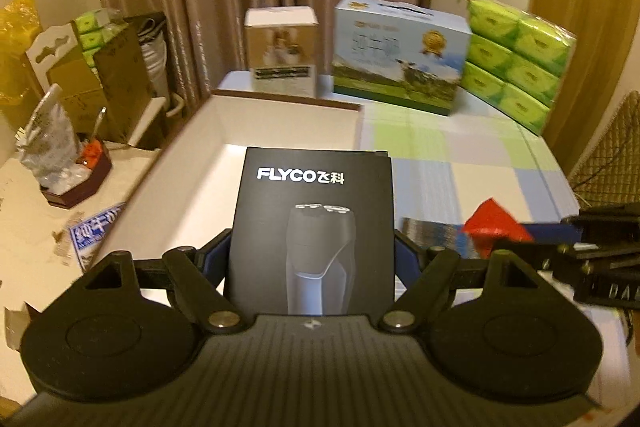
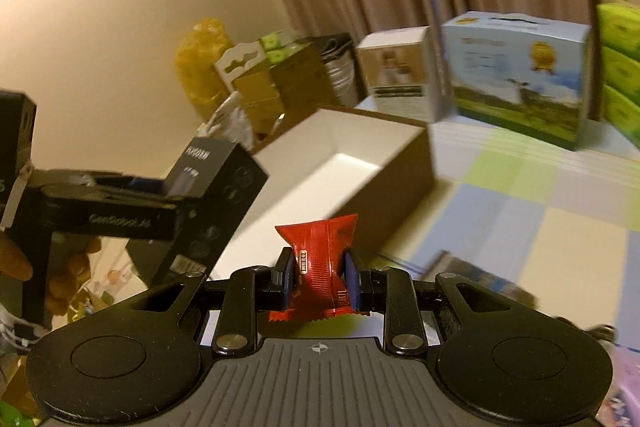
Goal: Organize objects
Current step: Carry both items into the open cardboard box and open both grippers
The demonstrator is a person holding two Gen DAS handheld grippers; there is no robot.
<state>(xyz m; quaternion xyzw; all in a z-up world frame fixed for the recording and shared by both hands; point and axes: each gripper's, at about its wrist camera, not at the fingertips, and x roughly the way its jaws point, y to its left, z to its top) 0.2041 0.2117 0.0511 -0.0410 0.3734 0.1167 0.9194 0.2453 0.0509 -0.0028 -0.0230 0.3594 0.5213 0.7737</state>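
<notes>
My left gripper (image 1: 311, 259) is shut on a black FLYCO shaver box (image 1: 316, 227), held upright above the near end of an open brown box with a white inside (image 1: 224, 123). In the right wrist view the same shaver box (image 2: 216, 203) hangs at the left, clamped in the left gripper (image 2: 168, 205). My right gripper (image 2: 318, 279) is shut on a red snack packet (image 2: 318, 263), squeezed at its middle, in front of the open box (image 2: 392, 183). The packet (image 1: 496, 223) and right gripper show blurred at the right edge of the left wrist view.
A checked cloth (image 1: 460, 163) covers the table. At the back stand a small white carton (image 1: 282, 51), a blue milk carton (image 1: 400, 55) and green tissue packs (image 1: 520, 63). Cardboard boxes and bags (image 1: 100, 75) crowd the left side table. A blurred flat item (image 2: 472, 271) lies on the cloth.
</notes>
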